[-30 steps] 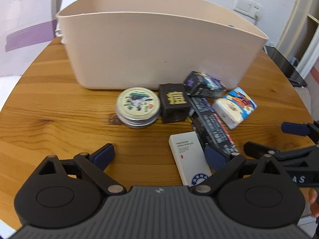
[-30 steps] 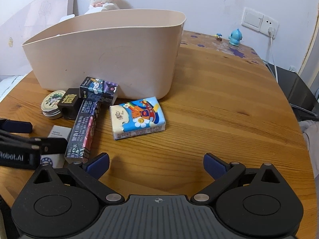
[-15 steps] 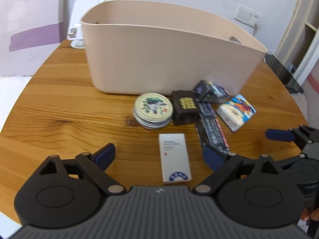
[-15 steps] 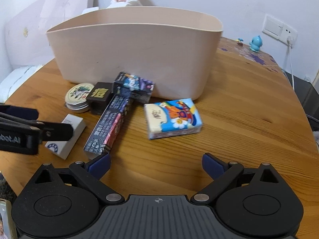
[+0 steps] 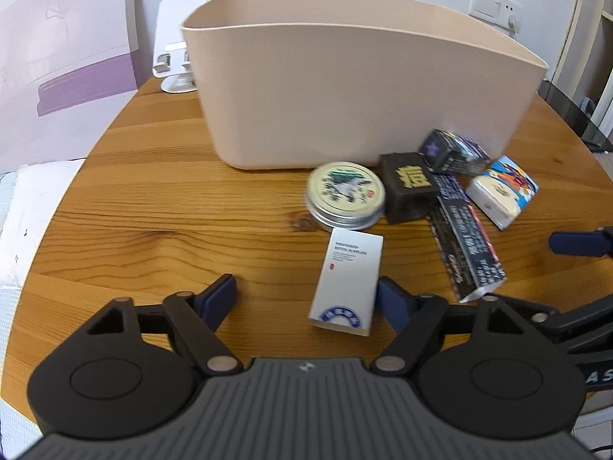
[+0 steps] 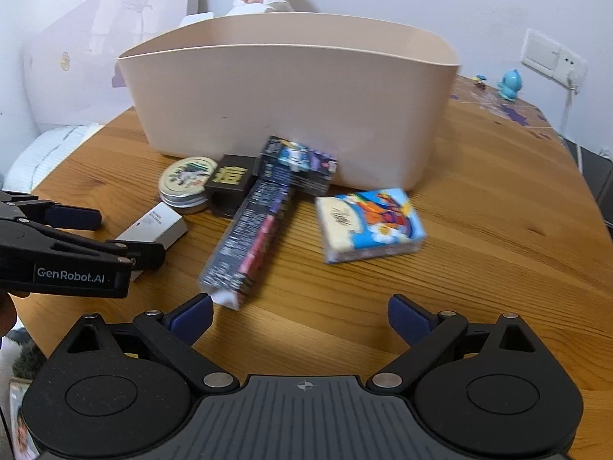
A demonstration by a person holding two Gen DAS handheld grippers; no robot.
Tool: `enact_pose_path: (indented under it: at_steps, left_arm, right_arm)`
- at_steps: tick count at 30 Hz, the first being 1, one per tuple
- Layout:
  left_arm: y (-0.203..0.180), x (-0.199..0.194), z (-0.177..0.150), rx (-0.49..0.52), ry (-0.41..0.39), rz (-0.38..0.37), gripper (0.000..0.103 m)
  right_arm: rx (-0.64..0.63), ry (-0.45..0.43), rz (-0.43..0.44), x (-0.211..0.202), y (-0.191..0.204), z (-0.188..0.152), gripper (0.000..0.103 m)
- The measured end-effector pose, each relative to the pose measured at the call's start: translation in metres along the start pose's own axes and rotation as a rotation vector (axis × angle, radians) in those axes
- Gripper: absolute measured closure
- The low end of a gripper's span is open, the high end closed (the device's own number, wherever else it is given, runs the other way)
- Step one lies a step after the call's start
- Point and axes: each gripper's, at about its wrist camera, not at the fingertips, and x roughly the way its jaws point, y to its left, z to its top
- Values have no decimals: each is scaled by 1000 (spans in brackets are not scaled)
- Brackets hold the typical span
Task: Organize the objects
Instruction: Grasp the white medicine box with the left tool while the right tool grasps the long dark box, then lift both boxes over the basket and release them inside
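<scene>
Both jaws stood open, empty; our left gripper (image 5: 306, 297), jaws just closing, straddled the white box (image 5: 346, 280) for binning.

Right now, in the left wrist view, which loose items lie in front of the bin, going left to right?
Round tin → dark block with a gold character → long dark box → colourful tissue pack.

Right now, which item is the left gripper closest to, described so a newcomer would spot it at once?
Start at the big beige tub on the round wooden table. In front of it sits a cluster of small items; nearest the camera lies a white carton. It alone is plain white, with a blue round emblem at its end.
</scene>
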Motion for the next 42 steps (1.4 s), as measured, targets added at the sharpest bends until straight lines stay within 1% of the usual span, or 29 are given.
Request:
enact_pose_path:
  at_steps: [1,3,6,9,10,11,12,13,14,16,19,21,24,28,29,33,36,42]
  left_arm:
    - [4,-1,0,-1,-4,0,29]
    - [8,-1,0,8,-8,-14,30]
    - [9,2,3,45,-22,-46,30]
    - [12,6,6,50,-30,-65,31]
    - [13,5,6,49,-34,-65,40]
    - [11,4,6,58,-41,-61,47]
    - [9,3,6,73,-44,-63,62]
    - [9,1,6,70,-41,-81,70]
    - [10,0,7,64,-31,-85,70]
    - [9,-2,7,59,-21,-83,71]
    - [10,-6,5,41,-18,-69,71]
    - [12,-15,6,39,-33,-70,71]
    - [12,-33,11,62,-59,-69,71]
    - [14,-59,21,76,-110,-55,71]
    - [15,-65,24,73,-122,-52,71]
    - [17,-83,37,65,-178,-44,71]
    - [14,-94,54,66,-225,-35,71]
    - [7,-104,95,58,-311,-37,71]
  right_arm:
    - [2,0,10,3,3,2,4]
    - [6,5,29,11,10,5,5]
    - [-27,-15,-4,17,25,8,8]
    - [-36,-40,-3,17,32,8,20]
    - [-42,-46,-1,16,34,9,29]
    - [-49,-54,4,15,34,9,44]
    - [-52,-61,7,13,34,9,52]
    - [-52,-63,4,12,33,10,69]
    - [-49,-61,0,11,31,10,77]
    - [-34,-50,0,9,31,11,79]
    - [6,-48,20,4,19,13,81]
    - [28,-57,39,-6,11,15,82]
    - [20,-77,56,-26,5,19,82]
    - [2,-128,70,-57,-3,24,82]
    - [5,-141,75,-57,-3,29,82]
    - [18,-201,96,-83,-13,41,82]
    - [26,-251,99,-98,-20,53,82]
    - [53,-333,93,-110,-34,86,82]
